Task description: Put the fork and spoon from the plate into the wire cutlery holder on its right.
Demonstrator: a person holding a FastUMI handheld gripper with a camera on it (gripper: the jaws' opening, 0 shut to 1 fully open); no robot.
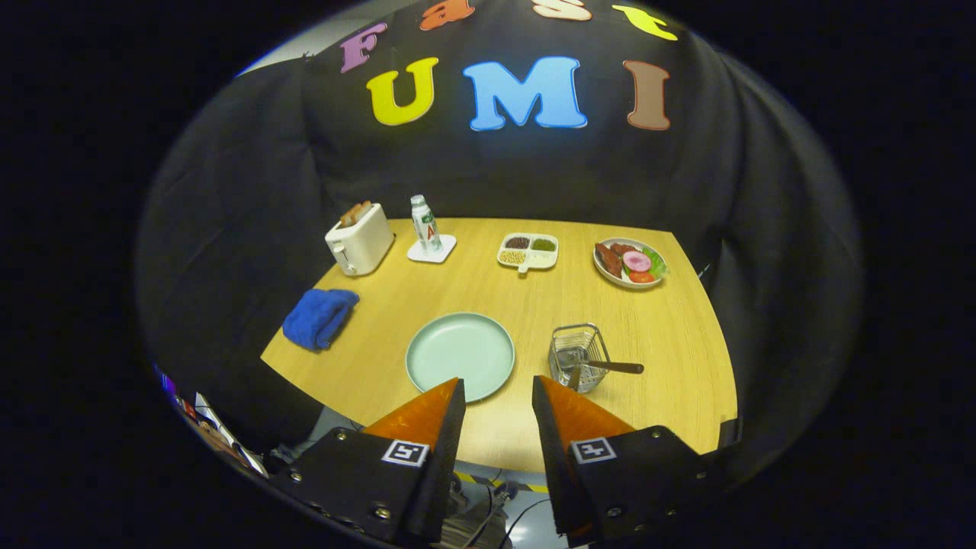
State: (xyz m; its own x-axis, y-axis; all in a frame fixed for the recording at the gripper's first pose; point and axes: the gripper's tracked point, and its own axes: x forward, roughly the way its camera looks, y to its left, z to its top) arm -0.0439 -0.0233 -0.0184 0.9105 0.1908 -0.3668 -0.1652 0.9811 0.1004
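The gripper [498, 393] hangs above the near edge of the wooden table [671, 328], its two fingers [427, 415] spread apart with nothing between them but bare tabletop. Taking the pale green plate [460, 354] as the landmark: it lies just ahead of the fingers, nearer the left one, and its surface is bare. To the right of the plate, close to it but not touching, stands the wire cutlery holder [578, 357], just beyond the right fingertip. A dark-handled utensil [614, 367] rests in the holder, its handle leaning out over the rim toward the side away from the plate; a second piece seems to stand inside the holder, but whether it is the fork or the spoon cannot be told. To the left of the plate, near the table's edge, lies a crumpled blue cloth [320, 317]. Beyond the plate and to its left is a white toaster [360, 239] with slices of bread showing at the top. Straight beyond the plate, a small bottle [425, 222] stands upright on a white coaster [431, 250]. Beyond the plate and slightly right sits a white divided dish [528, 252] with small heaps of food, and farther right a round plate of food [630, 262] near the far corner.
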